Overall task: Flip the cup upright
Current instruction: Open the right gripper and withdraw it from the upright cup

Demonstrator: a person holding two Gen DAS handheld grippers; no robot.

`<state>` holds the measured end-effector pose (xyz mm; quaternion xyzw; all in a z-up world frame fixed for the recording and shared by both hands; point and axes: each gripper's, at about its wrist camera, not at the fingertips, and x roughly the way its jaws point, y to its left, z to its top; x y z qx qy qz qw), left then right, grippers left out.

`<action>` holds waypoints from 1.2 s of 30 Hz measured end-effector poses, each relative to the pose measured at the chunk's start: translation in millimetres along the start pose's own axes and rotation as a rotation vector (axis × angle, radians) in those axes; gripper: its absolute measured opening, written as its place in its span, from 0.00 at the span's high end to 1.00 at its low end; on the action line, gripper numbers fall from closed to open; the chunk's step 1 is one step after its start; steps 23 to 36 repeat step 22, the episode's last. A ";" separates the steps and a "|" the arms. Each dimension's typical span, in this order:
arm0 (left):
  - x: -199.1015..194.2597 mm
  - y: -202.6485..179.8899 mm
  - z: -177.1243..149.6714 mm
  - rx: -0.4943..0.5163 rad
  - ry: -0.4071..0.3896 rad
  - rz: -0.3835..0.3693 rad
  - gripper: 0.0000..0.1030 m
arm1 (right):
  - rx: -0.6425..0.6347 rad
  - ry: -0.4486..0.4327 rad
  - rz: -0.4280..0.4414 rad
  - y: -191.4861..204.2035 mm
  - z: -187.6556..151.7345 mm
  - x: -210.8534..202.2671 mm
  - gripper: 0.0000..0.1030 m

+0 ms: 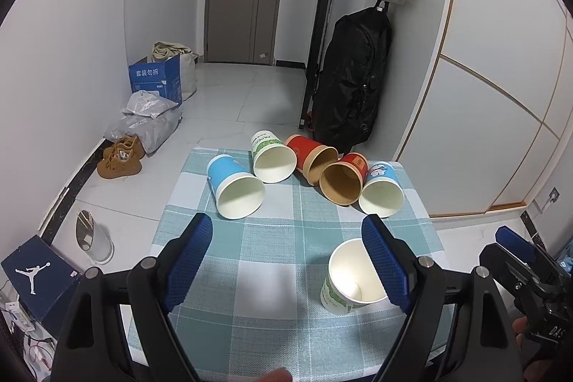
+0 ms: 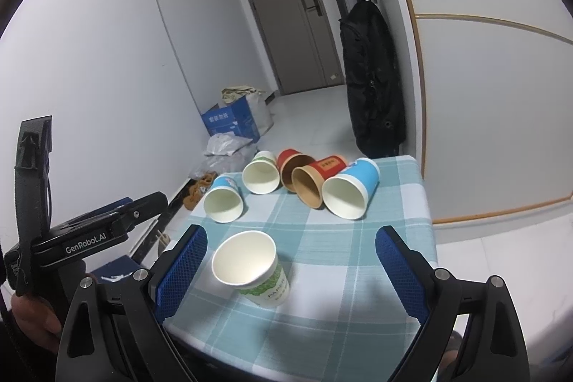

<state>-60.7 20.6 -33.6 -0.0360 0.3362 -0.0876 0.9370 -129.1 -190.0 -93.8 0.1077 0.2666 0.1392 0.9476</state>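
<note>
L wrist: left gripper (image 1: 286, 251) jaws wide apart, nothing between them; green-print paper cup (image 1: 352, 278) stands upright on checked tablecloth (image 1: 272, 292), just behind the right blue pad (image 1: 385, 260). Five more cups lie on their sides at table's far end, incl. light-blue cup (image 1: 234, 185). R wrist: right gripper (image 2: 292, 269) also spread, empty; same upright cup (image 2: 252, 267) sits between its fingers, nearer left pad (image 2: 182, 269), contact unclear.

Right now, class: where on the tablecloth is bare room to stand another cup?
Bare cloth lies between the upright green cup and the lying blue cup, and right of the upright cup. The far edge, with five lying cups, is crowded.
</note>
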 end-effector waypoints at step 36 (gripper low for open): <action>-3.3 3.1 -0.3 -0.003 -0.019 0.011 0.20 | 0.007 0.018 -0.009 -0.6 -0.3 1.8 0.07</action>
